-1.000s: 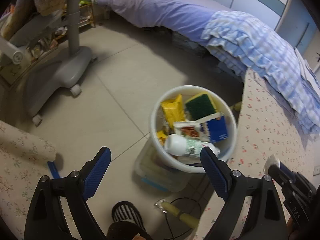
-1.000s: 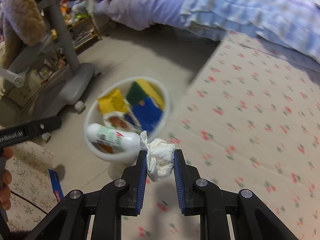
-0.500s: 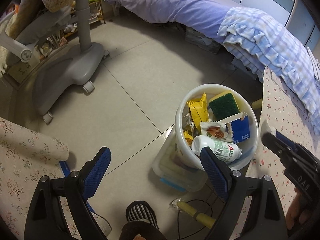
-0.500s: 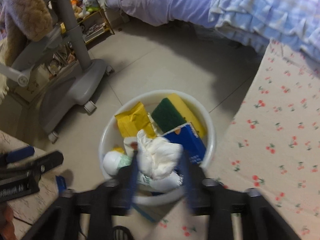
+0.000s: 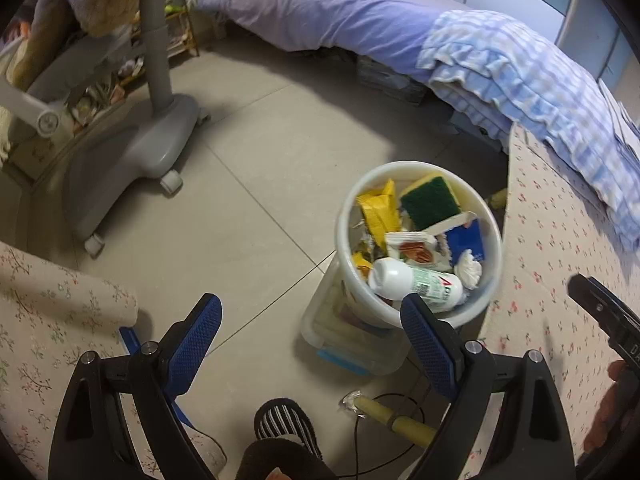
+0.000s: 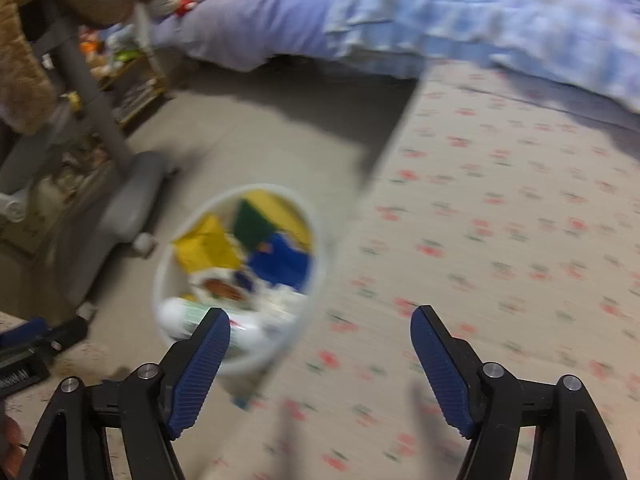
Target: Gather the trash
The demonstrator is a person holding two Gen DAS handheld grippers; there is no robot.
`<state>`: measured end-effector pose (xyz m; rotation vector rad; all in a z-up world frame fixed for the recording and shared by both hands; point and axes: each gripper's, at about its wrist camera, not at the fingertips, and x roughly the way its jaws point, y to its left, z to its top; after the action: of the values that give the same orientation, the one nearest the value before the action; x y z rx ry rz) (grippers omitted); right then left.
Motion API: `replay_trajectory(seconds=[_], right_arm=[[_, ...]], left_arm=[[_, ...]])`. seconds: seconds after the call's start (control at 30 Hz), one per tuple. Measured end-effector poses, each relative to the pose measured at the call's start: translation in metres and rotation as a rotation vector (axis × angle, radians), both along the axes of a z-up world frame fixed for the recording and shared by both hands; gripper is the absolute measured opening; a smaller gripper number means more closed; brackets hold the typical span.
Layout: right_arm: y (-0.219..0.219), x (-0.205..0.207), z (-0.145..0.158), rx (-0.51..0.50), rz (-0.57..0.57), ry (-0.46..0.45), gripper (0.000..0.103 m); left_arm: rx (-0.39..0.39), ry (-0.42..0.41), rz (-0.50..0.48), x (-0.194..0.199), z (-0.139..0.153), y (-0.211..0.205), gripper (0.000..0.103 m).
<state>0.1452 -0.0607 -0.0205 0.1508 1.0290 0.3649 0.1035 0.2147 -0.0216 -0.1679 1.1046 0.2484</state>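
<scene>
A white bin (image 5: 416,168) stands on the floor by the floral table, holding a white bottle (image 5: 412,280), a yellow packet (image 5: 378,208), a green sponge (image 5: 430,200), a blue carton (image 5: 466,238) and a crumpled white tissue (image 5: 469,267). My left gripper (image 5: 310,324) hangs open above the floor, left of the bin, with nothing between its fingers. My right gripper (image 6: 320,332) is over the table's edge beside the blurred bin (image 6: 240,276); its jaws are opening and empty. Its black body (image 5: 600,312) shows at the right of the left wrist view.
A floral-cloth table (image 5: 560,280) lies right of the bin, and a second floral surface (image 5: 48,312) is at the left. A grey wheeled chair base (image 5: 132,156), a bed with blue bedding (image 5: 500,64), a clear plastic box (image 5: 352,340) under the bin and a striped slipper (image 5: 286,420) are nearby.
My right gripper carried the tissue over the bin, opened and dropped it in; the tissue now lies in the bin. The gripper has drawn back over the table. My left gripper stayed open.
</scene>
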Motion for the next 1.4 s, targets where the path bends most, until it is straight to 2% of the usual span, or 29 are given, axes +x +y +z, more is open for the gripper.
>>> replay_trajectory(seconds=[0.13,0.2,0.23,0.47,0.6,0.73,0.83,0.93,1.17,1.4], right_arm=[[-0.042,-0.02,0.009,-0.021,-0.069,0.004,0.081],[-0.063,-0.031,0.014,-0.028,-0.106,0.01,0.081],[-0.076,-0.037,0.018,-0.039,-0.127,0.011,0.081],[-0.137,-0.091,0.05,-0.108,-0.278,-0.035,0.084],[-0.16,-0.137,0.061,-0.121,-0.364,-0.08,0.095],[-0.17,-0.174,0.059,-0.144,-0.419,-0.119,0.095],[-0.174,-0.19,0.053,-0.133,-0.438,-0.129,0.095],[-0.176,-0.2,0.048,-0.167,-0.453,-0.145,0.095],[-0.162,-0.204,0.045,-0.245,-0.431,-0.216,0.095],[-0.154,-0.2,0.04,-0.237,-0.406,-0.211,0.095]], left_arm=[[0.0,-0.013,-0.053,-0.008,0.007,-0.022,0.093],[-0.002,-0.023,-0.076,-0.013,0.012,-0.036,0.102],[-0.008,-0.029,-0.093,-0.016,0.014,-0.045,0.103],[-0.065,-0.08,-0.193,-0.055,0.032,-0.1,0.103],[-0.071,-0.098,-0.226,-0.081,0.038,-0.126,0.103],[-0.049,-0.144,-0.267,-0.109,0.045,-0.146,0.103],[-0.023,-0.17,-0.266,-0.125,0.045,-0.152,0.103],[-0.025,-0.187,-0.244,-0.135,0.044,-0.153,0.103],[-0.017,-0.223,-0.24,-0.133,0.049,-0.158,0.103],[-0.044,-0.214,-0.264,-0.127,0.048,-0.168,0.103]])
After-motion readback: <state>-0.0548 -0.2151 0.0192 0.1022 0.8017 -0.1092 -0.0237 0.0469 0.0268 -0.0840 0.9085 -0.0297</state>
